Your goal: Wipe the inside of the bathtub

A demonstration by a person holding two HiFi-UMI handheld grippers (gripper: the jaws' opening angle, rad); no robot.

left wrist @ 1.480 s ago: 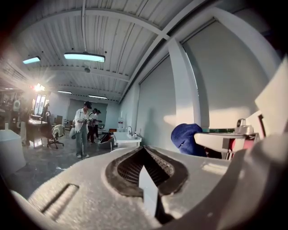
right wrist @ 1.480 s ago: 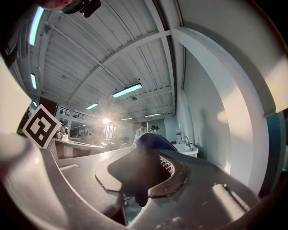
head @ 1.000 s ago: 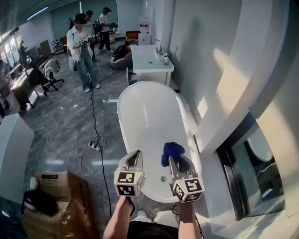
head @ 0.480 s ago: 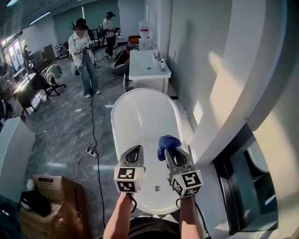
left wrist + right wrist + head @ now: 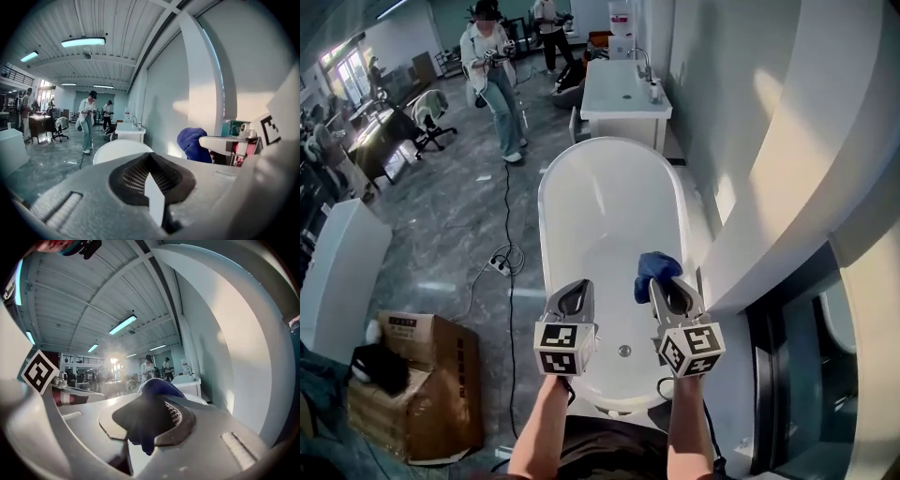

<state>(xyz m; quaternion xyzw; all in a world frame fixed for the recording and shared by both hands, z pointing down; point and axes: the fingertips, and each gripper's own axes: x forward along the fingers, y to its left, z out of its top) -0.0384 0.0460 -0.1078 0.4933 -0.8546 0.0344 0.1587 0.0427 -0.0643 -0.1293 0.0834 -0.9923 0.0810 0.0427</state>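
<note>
Over the white oval bathtub point(image 5: 609, 202), whose near end is partly hidden, the right hand-held gripper point(image 5: 667, 286) clenches a crumpled blue cloth point(image 5: 656, 266), and the left hand-held gripper point(image 5: 574, 298) is closed, empty.

One tub point(image 5: 602, 211), one cloth point(image 5: 657, 270), two grippers: left gripper point(image 5: 577, 287), right gripper point(image 5: 668, 285). One box point(image 5: 420, 377), one vanity point(image 5: 622, 101), one chair point(image 5: 431, 113), two people point(image 5: 493, 67) near the vanity.

Forearms point(image 5: 540, 427) parallel, left hand-held gripper point(image 5: 574, 292) closed empty, right hand-held gripper point(image 5: 667, 288) clamped on blue cloth point(image 5: 656, 265)
</note>
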